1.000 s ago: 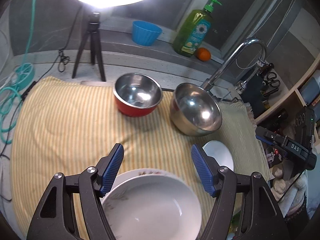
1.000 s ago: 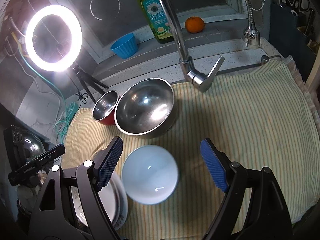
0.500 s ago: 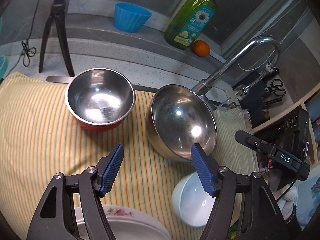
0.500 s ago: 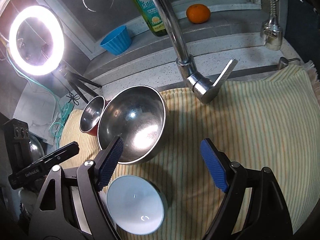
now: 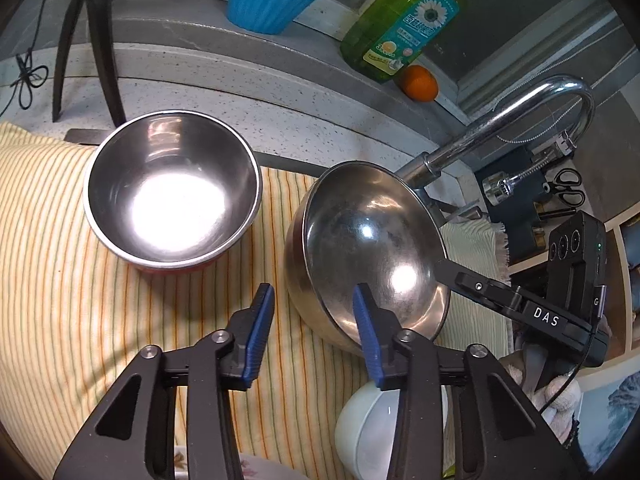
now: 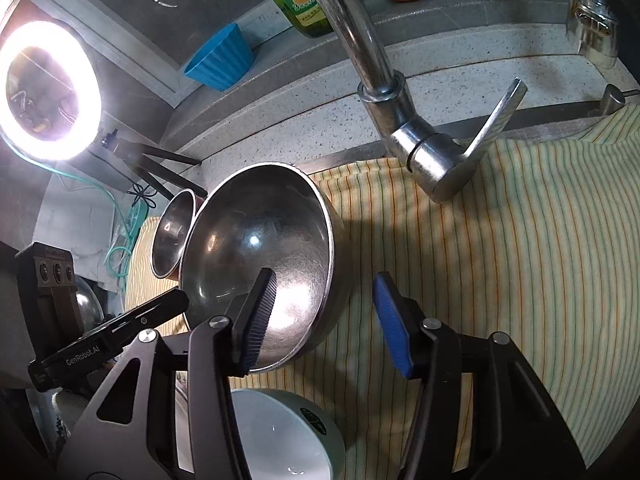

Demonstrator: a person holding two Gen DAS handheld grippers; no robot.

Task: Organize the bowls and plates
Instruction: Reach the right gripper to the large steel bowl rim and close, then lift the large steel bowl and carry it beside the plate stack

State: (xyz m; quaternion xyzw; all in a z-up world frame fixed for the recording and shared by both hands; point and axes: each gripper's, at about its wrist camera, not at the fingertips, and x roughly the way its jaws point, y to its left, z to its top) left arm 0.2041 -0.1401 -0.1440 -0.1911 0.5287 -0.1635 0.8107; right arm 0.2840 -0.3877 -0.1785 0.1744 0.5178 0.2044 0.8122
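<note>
A large steel bowl (image 5: 372, 248) sits tilted on the striped cloth (image 5: 60, 300); it also shows in the right wrist view (image 6: 260, 252). My left gripper (image 5: 312, 316) is open, its jaws straddling the bowl's near left rim. My right gripper (image 6: 324, 304) is open, its jaws straddling the bowl's right rim. A red bowl with a steel inside (image 5: 172, 192) stands to the left, also in the right wrist view (image 6: 172, 236). A small white bowl (image 5: 368, 432) lies below the grippers, seen also in the right wrist view (image 6: 280, 432). A flowered plate edge (image 5: 260, 468) shows at the bottom.
A chrome faucet (image 6: 384, 92) rises behind the large bowl. On the ledge stand a blue cup (image 5: 268, 0), a green soap bottle (image 5: 404, 24) and an orange (image 5: 420, 84). A ring light (image 6: 44, 88) on a tripod stands at the left.
Both grippers have moved forward to the large steel bowl and narrowed somewhat. The white bowl and plate have slid toward the bottom of both views.
</note>
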